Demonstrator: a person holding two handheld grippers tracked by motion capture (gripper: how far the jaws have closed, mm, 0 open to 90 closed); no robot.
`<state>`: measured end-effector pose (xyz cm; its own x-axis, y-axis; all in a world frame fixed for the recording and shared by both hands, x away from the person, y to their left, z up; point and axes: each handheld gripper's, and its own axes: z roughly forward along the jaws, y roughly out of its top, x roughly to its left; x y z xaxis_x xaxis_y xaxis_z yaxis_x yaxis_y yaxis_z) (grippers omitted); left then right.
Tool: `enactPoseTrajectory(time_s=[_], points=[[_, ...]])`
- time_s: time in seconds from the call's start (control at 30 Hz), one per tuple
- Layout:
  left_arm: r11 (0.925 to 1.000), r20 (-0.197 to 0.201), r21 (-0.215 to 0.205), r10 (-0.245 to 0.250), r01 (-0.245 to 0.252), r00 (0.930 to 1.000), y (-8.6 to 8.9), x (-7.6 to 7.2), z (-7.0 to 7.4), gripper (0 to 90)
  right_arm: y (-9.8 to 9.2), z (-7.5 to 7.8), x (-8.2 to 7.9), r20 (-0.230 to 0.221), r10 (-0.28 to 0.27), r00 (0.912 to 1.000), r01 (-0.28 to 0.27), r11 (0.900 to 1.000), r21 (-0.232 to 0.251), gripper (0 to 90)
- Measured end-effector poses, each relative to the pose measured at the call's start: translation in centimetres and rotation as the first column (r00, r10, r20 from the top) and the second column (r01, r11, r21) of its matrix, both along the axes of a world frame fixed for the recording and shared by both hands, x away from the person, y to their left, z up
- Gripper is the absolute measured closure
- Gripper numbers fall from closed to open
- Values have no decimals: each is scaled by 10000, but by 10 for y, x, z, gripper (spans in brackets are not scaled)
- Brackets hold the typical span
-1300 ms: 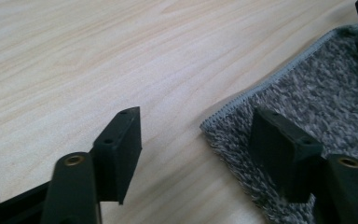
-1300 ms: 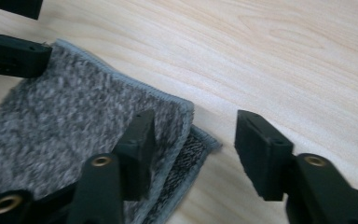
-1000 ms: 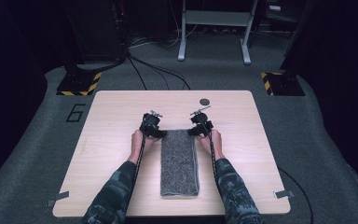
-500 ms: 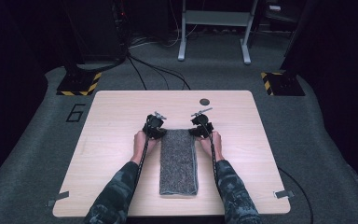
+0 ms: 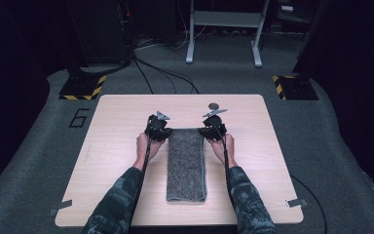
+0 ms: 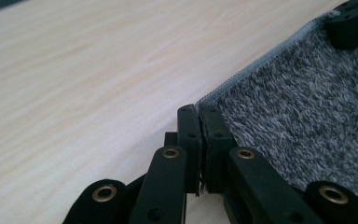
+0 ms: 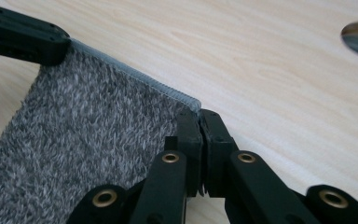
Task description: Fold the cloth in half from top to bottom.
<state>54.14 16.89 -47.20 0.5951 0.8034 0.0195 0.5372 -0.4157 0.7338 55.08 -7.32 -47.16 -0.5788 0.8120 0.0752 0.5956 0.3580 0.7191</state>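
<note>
At the far end of the folded grey towel, which is lying lengthwise in the middle of the worktop, the left tool and the right tool are each pinching one corner, jaws clamped tight on the hem. The step in hand is looking like a lift of that far edge. Next, I judge, both hands are needing to rise together and carry the edge evenly toward the near end, keeping the cloth taut.
</note>
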Motion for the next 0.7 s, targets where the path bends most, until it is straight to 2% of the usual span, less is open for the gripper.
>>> enactPoseTrajectory(time_s=[0.33,0.4,0.47,0.63,0.67,0.7], points=[[9998,402,-175,121,-115,9991,0,-1,17,882,-2,22,1,498,96,9987,-99,9999,59,883],[10000,527,-19,62,-62,9986,0,-2,22,882,-2,27,-1,502,45,9987,-49,10000,75,883],[9999,630,-151,36,-27,9980,0,-3,25,882,-3,32,-1,710,147,9974,-153,9998,90,882],[9996,729,-259,113,-94,9973,1,-1,31,883,-3,42,-3,913,155,9957,-167,9998,126,883],[9992,774,-368,209,-181,9968,1,-1,32,882,-2,43,-3,817,29,9967,-40,9999,139,883],[9996,715,-271,145,-126,9973,1,-1,34,883,-3,44,-2,982,149,9951,-157,9998,73,883]])
